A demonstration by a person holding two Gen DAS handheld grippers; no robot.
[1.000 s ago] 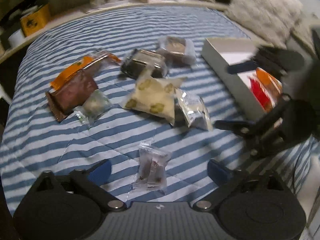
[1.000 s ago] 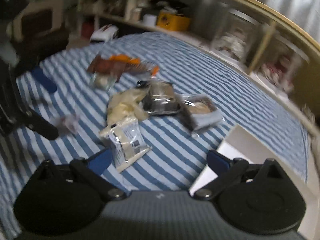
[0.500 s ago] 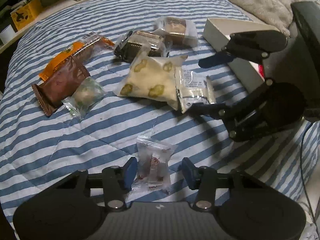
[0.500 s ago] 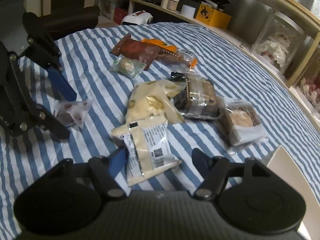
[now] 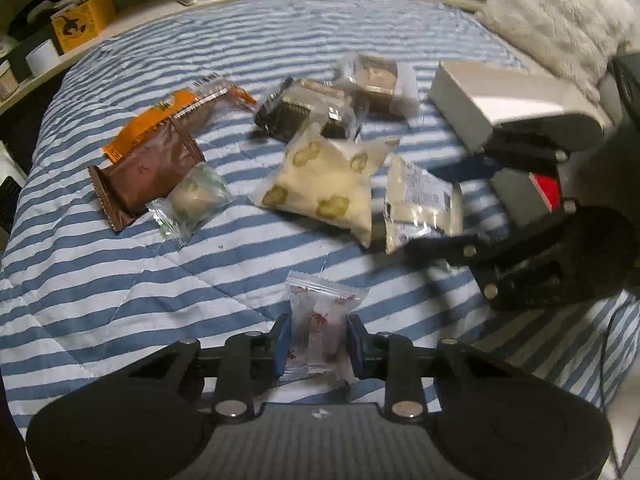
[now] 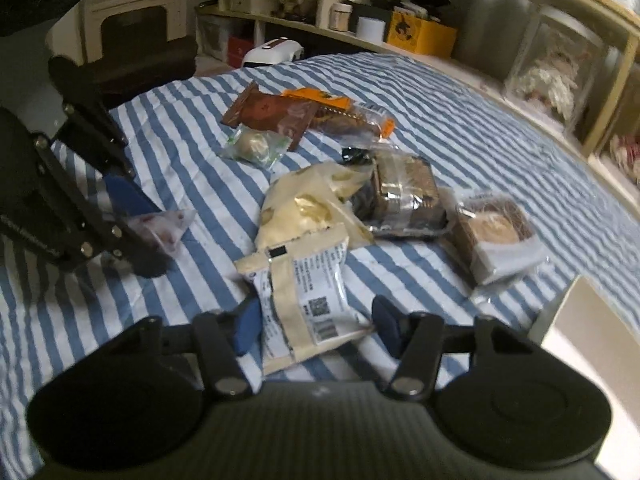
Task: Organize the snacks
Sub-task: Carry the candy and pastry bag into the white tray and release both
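Several wrapped snacks lie on a blue-and-white striped bedspread [image 5: 120,288]. My left gripper [image 5: 319,344] is shut on a small clear candy packet [image 5: 318,326] with red print, lifted slightly; the packet also shows in the right wrist view [image 6: 164,228]. My right gripper [image 6: 314,326] is open, its fingers either side of a white-and-cream labelled packet [image 6: 304,292], which also shows in the left wrist view [image 5: 422,204]. A white box [image 5: 504,104] with red and orange snacks inside stands at the right.
Other snacks on the bed: a cream pouch [image 5: 324,178], a brown wrapper [image 5: 148,172], an orange packet [image 5: 176,112], a green-print sweet [image 5: 192,200], a dark tray pack [image 5: 308,110], a clear cake pack [image 5: 376,80]. Shelves [image 6: 400,28] and a fluffy pillow [image 5: 560,20] border the bed.
My left gripper has closed on the small candy packet and raised it. My right gripper has come down around the white-and-cream packet, its fingers narrowing.
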